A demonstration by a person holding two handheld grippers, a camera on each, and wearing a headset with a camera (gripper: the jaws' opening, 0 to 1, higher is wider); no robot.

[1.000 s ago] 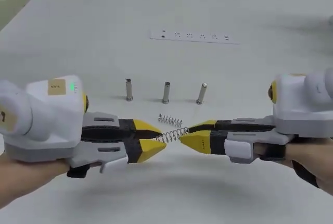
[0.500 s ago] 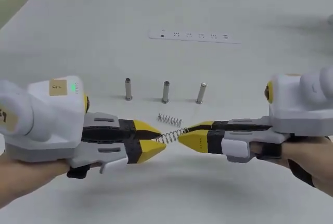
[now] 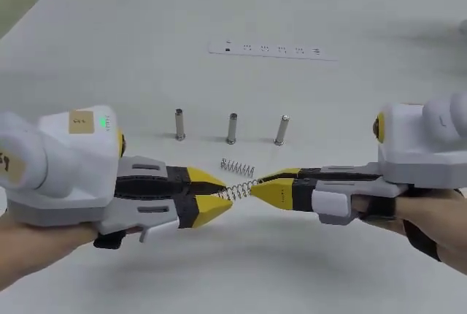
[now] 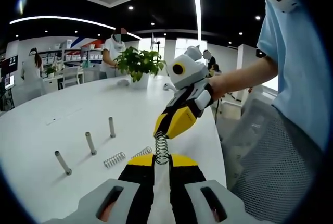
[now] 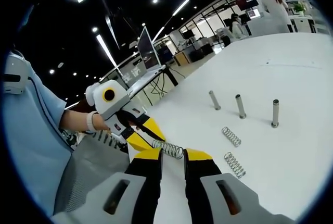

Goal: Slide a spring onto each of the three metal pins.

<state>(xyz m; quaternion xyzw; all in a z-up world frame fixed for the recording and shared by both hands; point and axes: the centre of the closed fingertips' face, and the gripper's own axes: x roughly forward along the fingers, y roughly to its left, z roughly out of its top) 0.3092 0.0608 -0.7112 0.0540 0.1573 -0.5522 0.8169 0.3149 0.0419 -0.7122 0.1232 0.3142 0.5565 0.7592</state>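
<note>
Springs fitted: none of three.
Pins (image 3: 232, 128): three, bare, upright, in a row just beyond the fingertips.
Spring (image 3: 239, 191): one, in the air, strung between the two sets of tips. I have the left gripper (image 3: 222, 196) clamped on one end and the right gripper (image 3: 255, 188) clamped on the other.
Loose springs (image 5: 231, 136): two, flat on the table (image 3: 146, 51), between fingertips and pins.
Remaining, by my reckoning: all three.
</note>
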